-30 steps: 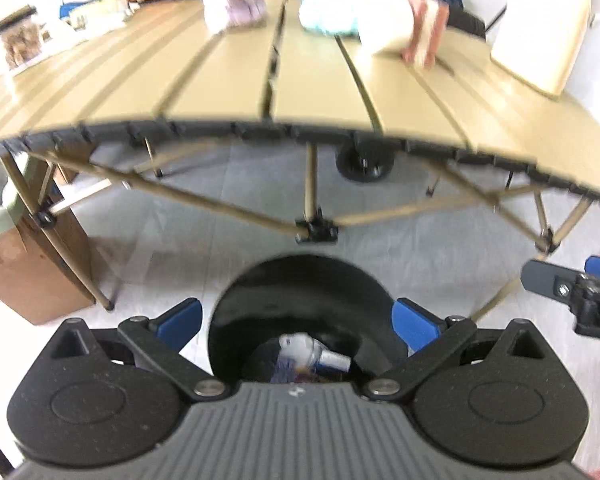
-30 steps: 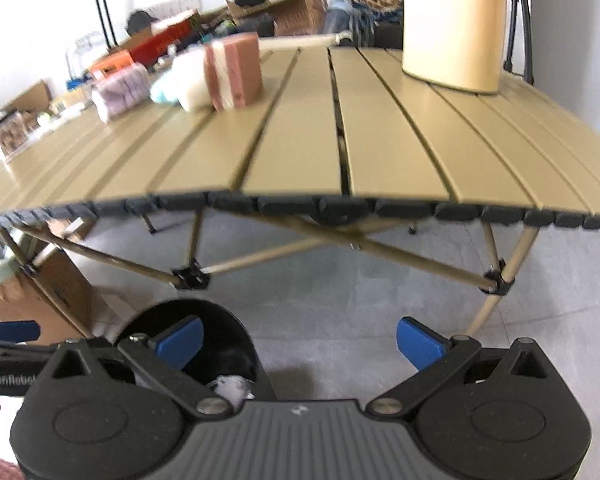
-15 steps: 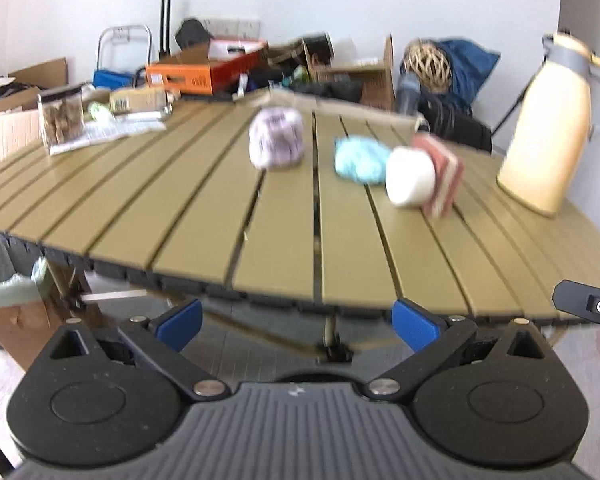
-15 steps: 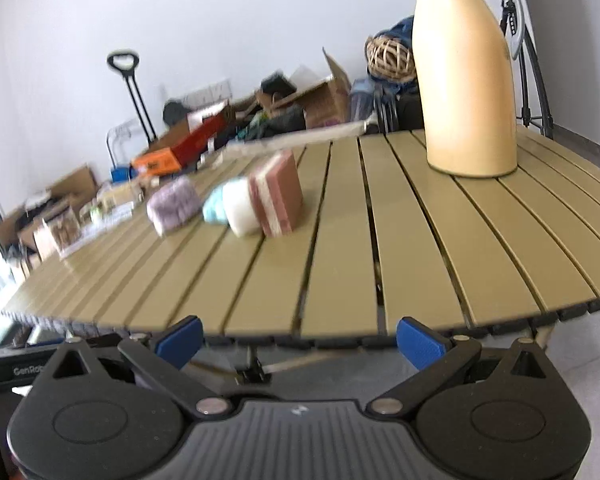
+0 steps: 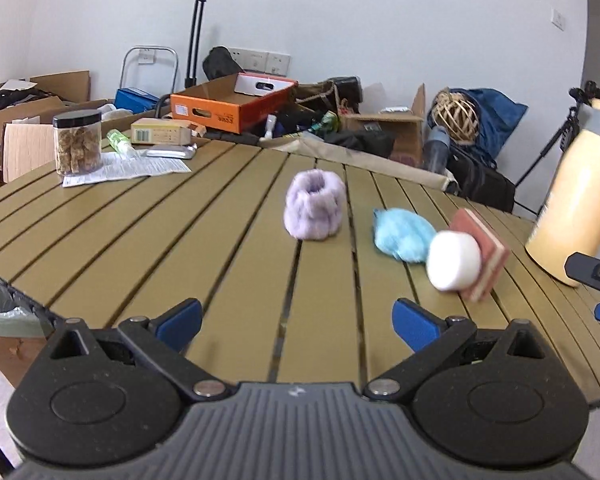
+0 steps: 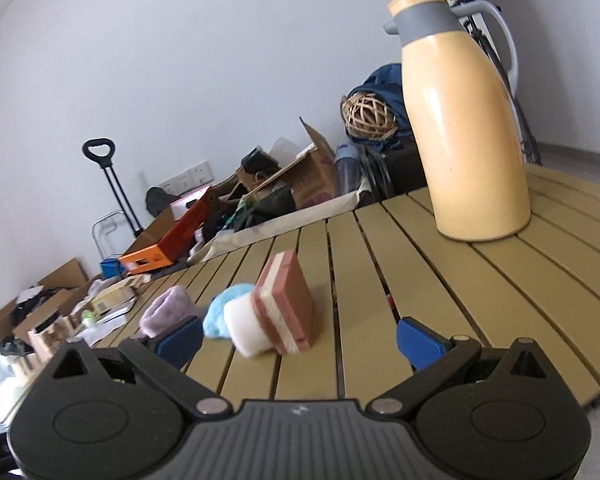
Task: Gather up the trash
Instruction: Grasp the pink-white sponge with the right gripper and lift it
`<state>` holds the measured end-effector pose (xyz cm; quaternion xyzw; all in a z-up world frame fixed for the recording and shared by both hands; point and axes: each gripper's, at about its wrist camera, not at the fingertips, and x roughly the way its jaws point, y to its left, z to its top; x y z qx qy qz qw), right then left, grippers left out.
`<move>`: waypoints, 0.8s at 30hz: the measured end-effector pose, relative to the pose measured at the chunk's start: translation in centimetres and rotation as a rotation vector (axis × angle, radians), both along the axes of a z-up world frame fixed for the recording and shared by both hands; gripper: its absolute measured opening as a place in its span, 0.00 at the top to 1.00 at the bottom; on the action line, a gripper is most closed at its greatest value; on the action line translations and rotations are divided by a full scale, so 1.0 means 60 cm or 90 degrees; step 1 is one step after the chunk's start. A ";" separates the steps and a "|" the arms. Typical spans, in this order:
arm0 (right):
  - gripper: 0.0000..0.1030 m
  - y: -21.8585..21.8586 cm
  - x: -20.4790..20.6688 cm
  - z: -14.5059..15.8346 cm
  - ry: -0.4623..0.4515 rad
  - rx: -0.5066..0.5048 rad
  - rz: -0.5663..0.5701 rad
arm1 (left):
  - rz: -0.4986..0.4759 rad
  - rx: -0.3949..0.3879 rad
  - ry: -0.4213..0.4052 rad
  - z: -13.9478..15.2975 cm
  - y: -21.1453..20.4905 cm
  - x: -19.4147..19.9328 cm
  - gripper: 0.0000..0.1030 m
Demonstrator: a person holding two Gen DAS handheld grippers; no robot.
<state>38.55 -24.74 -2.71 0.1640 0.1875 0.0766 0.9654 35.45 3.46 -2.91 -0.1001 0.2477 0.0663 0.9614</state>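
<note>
Left wrist view: the left gripper (image 5: 296, 318), blue-padded and spread wide with nothing between its pads, hovers over the near edge of an olive-tan slatted folding table (image 5: 148, 248). At centre frame a fluffy lilac knitted cuff (image 5: 315, 210) rests on the slats. To its right lies a crumpled light-blue soft wad (image 5: 402, 233), and touching that wad's right side is a round white foam puck (image 5: 453, 265), which leans against a tilted pink-and-cream layered sponge block (image 5: 487, 255). At the right edge of the frame stands a tall cream-yellow vacuum jug with a grey collar (image 5: 576, 200); the dark tip of the right gripper shows just below it. In the upper left of the frame a clear jar with a black lid (image 5: 77, 142) stands on printed paper sheets (image 5: 128, 168). Behind the table, an orange cardboard tray (image 5: 230, 106) sits among boxes and bags.

Right wrist view: the right gripper (image 6: 300, 338) is likewise released, empty, above the table's near edge. The sponge block sits at lower centre, between the blue pads as seen from here, with the white puck at its left face, the blue wad behind that, and the lilac cuff further left, partly hidden by the left pad. The jug stands upright in the upper right of the frame, well apart from the cluster.
</note>
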 end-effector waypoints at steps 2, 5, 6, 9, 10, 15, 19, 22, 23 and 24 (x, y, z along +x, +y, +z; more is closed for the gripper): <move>0.00 0.007 0.022 0.004 -0.006 -0.009 -0.005 | 0.005 -0.001 -0.006 0.001 0.009 0.008 0.00; 0.02 0.018 0.059 0.005 0.003 -0.014 0.000 | 0.007 -0.004 -0.012 0.001 0.022 0.014 0.00; 0.03 0.024 0.073 0.004 0.008 -0.019 0.003 | 0.005 -0.003 -0.014 0.001 0.027 0.018 0.00; 0.10 0.047 0.119 0.002 0.028 -0.063 -0.004 | 0.007 0.003 -0.019 -0.002 0.039 0.028 0.00; 0.10 0.052 0.134 0.000 0.038 -0.071 -0.004 | 0.010 0.005 -0.017 -0.003 0.043 0.033 0.00; 0.19 0.064 0.196 -0.010 0.086 -0.064 0.003 | 0.021 -0.007 -0.003 -0.010 0.058 0.046 0.00; 0.25 0.073 0.222 -0.016 0.110 -0.087 -0.011 | 0.020 -0.001 -0.005 -0.009 0.055 0.046 0.00; 0.45 0.071 0.235 -0.021 0.130 -0.092 -0.013 | 0.017 -0.007 -0.006 -0.010 0.053 0.047 0.00; 0.51 0.071 0.239 -0.025 0.138 -0.087 -0.008 | 0.016 -0.007 -0.005 -0.010 0.053 0.048 0.00; 0.54 0.069 0.241 -0.030 0.145 -0.080 -0.003 | 0.015 -0.007 -0.005 -0.010 0.052 0.047 0.00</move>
